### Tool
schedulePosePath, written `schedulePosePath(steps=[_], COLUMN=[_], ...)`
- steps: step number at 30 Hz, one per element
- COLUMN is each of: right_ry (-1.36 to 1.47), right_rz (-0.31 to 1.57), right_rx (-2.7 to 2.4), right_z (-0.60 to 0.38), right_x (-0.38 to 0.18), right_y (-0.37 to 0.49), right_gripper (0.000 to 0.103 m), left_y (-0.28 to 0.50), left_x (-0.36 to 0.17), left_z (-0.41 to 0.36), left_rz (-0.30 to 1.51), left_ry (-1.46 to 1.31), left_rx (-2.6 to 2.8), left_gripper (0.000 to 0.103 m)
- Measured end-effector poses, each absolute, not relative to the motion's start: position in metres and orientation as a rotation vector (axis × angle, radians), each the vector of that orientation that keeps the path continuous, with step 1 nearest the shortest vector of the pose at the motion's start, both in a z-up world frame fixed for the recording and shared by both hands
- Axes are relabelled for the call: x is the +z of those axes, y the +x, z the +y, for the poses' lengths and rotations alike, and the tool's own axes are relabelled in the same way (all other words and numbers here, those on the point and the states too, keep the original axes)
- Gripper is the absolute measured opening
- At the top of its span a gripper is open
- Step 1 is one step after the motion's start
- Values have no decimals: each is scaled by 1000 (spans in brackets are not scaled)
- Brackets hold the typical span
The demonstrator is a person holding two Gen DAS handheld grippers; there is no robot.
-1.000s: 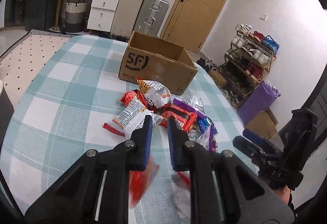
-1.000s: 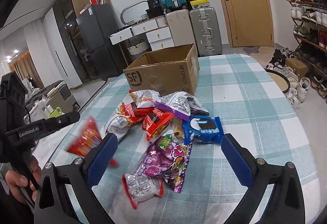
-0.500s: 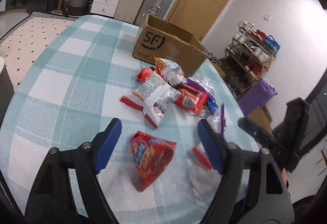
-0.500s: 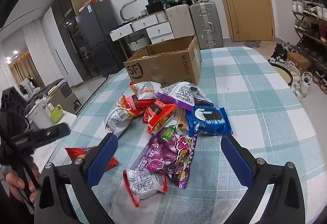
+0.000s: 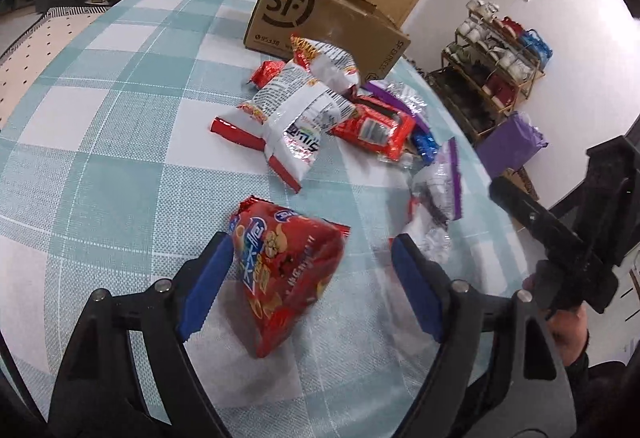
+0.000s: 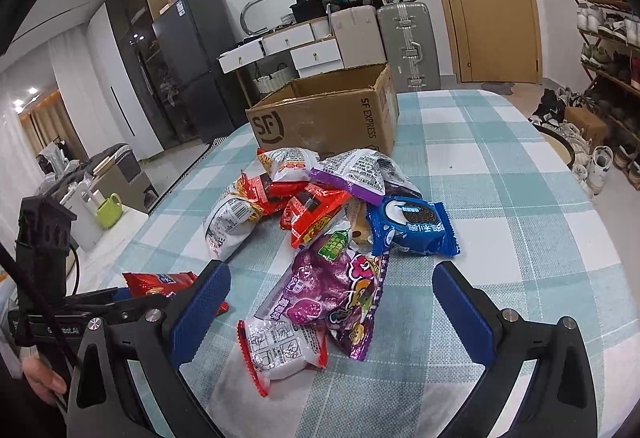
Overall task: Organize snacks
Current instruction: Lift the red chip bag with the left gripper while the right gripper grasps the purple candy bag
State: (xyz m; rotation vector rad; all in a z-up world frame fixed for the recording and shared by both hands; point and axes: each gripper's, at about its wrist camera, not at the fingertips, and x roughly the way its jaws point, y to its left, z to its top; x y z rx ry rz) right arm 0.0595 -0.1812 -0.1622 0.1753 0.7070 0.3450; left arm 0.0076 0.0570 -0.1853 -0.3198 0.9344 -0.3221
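Observation:
A red snack bag (image 5: pixel 286 270) lies on the checked tablecloth between the open fingers of my left gripper (image 5: pixel 312 290); it also shows in the right wrist view (image 6: pixel 160 284). A pile of snack packets (image 5: pixel 320 110) lies beyond it, in front of an open SF cardboard box (image 5: pixel 320 18). My right gripper (image 6: pixel 332 314) is open and empty, just above a purple packet (image 6: pixel 332 294) and a white packet with red edges (image 6: pixel 280 350). A blue cookie packet (image 6: pixel 412 230) and the box (image 6: pixel 328 118) lie further off.
The round table (image 6: pixel 520 198) has its edge close at my right. Suitcases and white drawers (image 6: pixel 360 30) stand behind the box. A shoe rack (image 5: pixel 496 58) stands beyond the table. The right gripper's body (image 5: pixel 568 238) is at the right in the left wrist view.
My left gripper has opened and let go of the red snack bag, which now lies on the tablecloth. The left gripper has come lower and closer to the table. The right gripper has barely moved.

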Motion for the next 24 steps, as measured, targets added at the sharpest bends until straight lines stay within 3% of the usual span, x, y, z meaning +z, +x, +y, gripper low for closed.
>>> schedulePosePath(steps=[4, 7, 10, 24], right_ry=[176, 178, 178, 187], right_rz=[713, 714, 715, 720], right_rx=[344, 343, 344, 342], right_z=[-182, -182, -182, -184], right_x=[-164, -165, -165, -165], right_y=[60, 60, 60, 60], right_gripper=[103, 103, 103, 103], left_y=[17, 20, 21, 14], left_x=[-195, -198, -197, -179], left_z=[57, 55, 55, 71], left_rz=[963, 968, 974, 924], left_ry=[-326, -303, -297, -301], left_rx=[-312, -320, -331, -322], left_gripper=[77, 57, 51, 47])
